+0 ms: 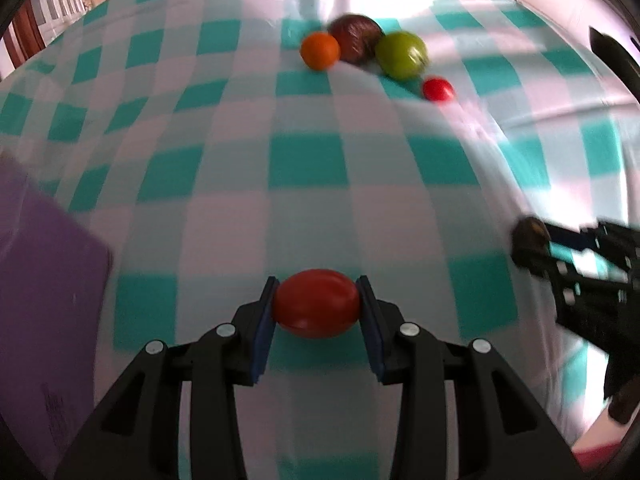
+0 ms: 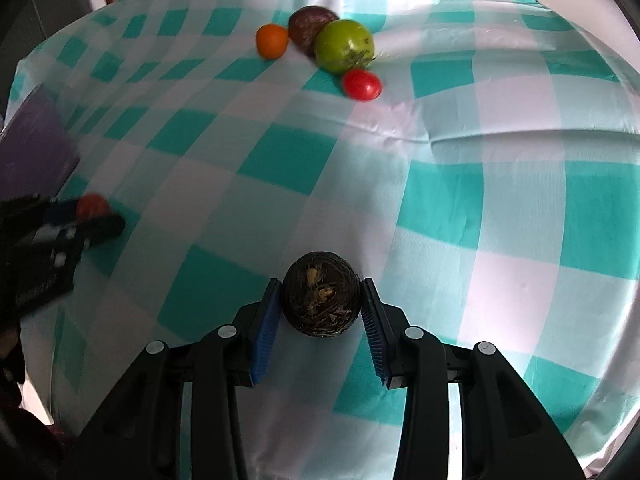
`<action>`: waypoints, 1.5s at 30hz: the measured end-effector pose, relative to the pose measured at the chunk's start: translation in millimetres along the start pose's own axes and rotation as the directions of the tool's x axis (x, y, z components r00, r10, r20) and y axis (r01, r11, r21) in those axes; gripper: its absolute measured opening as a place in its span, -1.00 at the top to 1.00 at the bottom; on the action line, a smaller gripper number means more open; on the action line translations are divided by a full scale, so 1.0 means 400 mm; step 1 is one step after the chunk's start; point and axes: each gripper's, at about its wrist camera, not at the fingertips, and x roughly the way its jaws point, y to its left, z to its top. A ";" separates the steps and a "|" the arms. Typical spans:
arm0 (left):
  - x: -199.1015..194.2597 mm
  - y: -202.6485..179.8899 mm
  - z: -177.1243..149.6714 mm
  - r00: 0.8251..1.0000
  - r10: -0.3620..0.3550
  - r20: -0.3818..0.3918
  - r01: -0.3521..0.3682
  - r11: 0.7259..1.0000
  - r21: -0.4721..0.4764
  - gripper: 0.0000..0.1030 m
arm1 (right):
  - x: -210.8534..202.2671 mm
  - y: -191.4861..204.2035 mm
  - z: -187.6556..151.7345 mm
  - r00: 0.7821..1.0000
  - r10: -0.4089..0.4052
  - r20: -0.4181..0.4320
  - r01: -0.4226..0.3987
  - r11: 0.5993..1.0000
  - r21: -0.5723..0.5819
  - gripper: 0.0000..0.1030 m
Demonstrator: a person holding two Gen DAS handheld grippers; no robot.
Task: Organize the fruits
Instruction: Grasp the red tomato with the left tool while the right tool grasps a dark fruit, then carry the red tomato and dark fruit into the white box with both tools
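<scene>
Tomato [image 1: 316, 303], smooth, glossy red, oval.

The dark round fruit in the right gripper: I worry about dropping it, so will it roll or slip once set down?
The dark round fruit looks nearly spherical, so it will probably roll on the smooth tablecloth. Its rough, fibrous skin likely grips the right gripper pads well. It seems firm, not fragile.

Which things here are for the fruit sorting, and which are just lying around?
For the job:
- red tomato in the left gripper
- dark round fruit in the right gripper
- orange, brown fruit, green fruit, small red tomato

Just lying about:
- purple board
- checked tablecloth
</scene>
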 end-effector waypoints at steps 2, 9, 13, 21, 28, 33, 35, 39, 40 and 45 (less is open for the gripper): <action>-0.025 -0.017 -0.030 1.000 -0.006 -0.003 0.006 1.000 -0.003 0.24 | -0.005 0.004 -0.008 1.000 0.008 -0.013 -0.009 1.000 -0.018 0.24; -0.115 -0.054 -0.104 1.000 -0.001 0.027 0.001 1.000 0.006 0.24 | -0.052 0.005 -0.043 0.998 0.052 -0.031 -0.055 0.995 -0.079 0.24; -0.162 -0.068 -0.125 0.998 0.022 0.057 -0.022 1.000 0.008 0.24 | -0.085 0.005 -0.041 0.997 0.077 -0.008 -0.078 0.993 -0.090 0.24; -0.254 -0.047 -0.156 0.991 0.076 0.109 -0.074 0.997 -0.018 0.24 | -0.151 0.039 -0.035 0.990 0.133 0.046 -0.125 0.982 -0.144 0.24; -0.317 -0.007 -0.141 0.979 0.115 0.171 -0.113 0.993 -0.021 0.24 | -0.181 0.073 0.009 0.982 0.169 0.082 -0.155 0.975 -0.159 0.24; -0.354 0.029 -0.116 0.969 0.112 0.219 -0.119 0.993 0.017 0.23 | -0.194 0.126 0.067 0.973 0.206 0.104 -0.187 0.968 -0.166 0.24; -0.367 0.047 -0.108 0.967 0.108 0.232 -0.120 0.992 0.038 0.23 | -0.192 0.151 0.091 0.971 0.214 0.108 -0.195 0.967 -0.163 0.24; -0.420 0.116 -0.090 0.952 0.085 0.295 -0.105 0.993 0.055 0.23 | -0.187 0.221 0.161 0.962 0.248 0.116 -0.227 0.959 -0.170 0.24; -0.431 0.134 -0.086 0.948 0.083 0.309 -0.104 0.993 0.055 0.23 | -0.184 0.243 0.180 0.960 0.255 0.117 -0.233 0.956 -0.176 0.24; -0.466 0.258 -0.070 0.931 0.106 0.350 -0.112 0.994 -0.004 0.23 | -0.189 0.331 0.266 0.948 0.287 0.138 -0.262 0.949 -0.174 0.24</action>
